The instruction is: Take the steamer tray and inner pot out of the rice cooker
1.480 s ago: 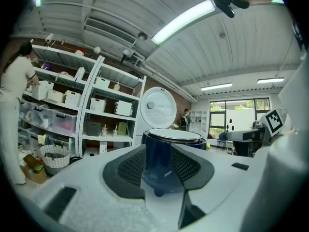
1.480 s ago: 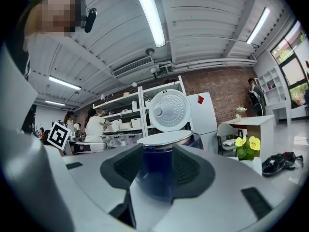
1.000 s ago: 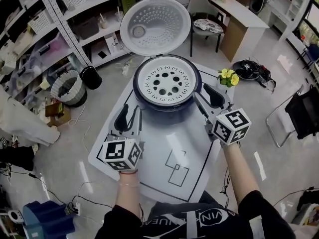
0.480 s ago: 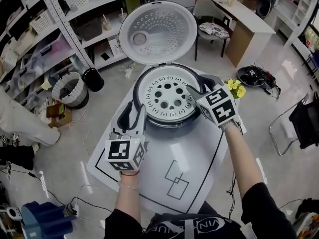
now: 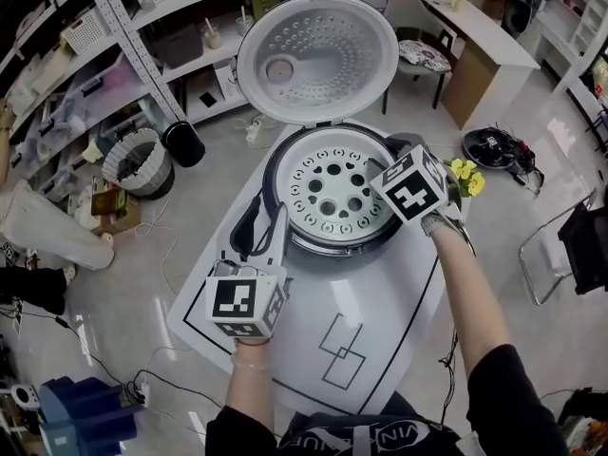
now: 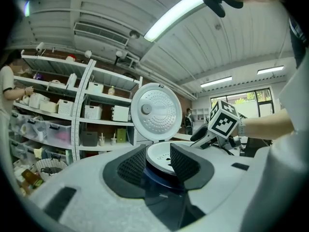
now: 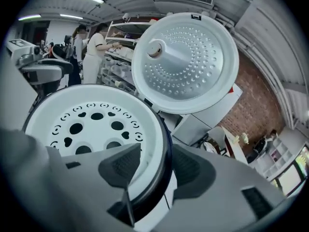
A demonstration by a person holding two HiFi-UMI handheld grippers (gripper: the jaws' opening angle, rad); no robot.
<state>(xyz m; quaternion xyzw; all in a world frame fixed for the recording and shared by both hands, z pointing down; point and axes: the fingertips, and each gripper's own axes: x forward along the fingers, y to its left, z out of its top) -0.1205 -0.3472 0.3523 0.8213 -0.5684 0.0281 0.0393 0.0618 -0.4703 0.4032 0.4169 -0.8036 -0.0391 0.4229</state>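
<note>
- A white table, marked with black lines, carries the job; shelving and a basket stand on the floor beyond its far edge.
- The rice cooker stands at the table's far edge, its dimpled lid swung fully upright.
- The inner pot is out of sight beneath the tray. It is probably the heavier, slicker piece, best taken by its lip once exposed.
- The white steamer tray, pierced with round holes, sits level in the cooker's mouth. It looks light, stiff and smooth (likely thin plastic), so its raised rim is the place to take hold.
- The right gripper tilts down at the cooker's right side. Its jaws are opening and straddle the rim, one pad over the tray and one outside the cooker wall, neither yet pressing.
- The left gripper hovers level, close by the cooker's near-left wall. Its jaws stand partly apart and hold nothing.
</note>
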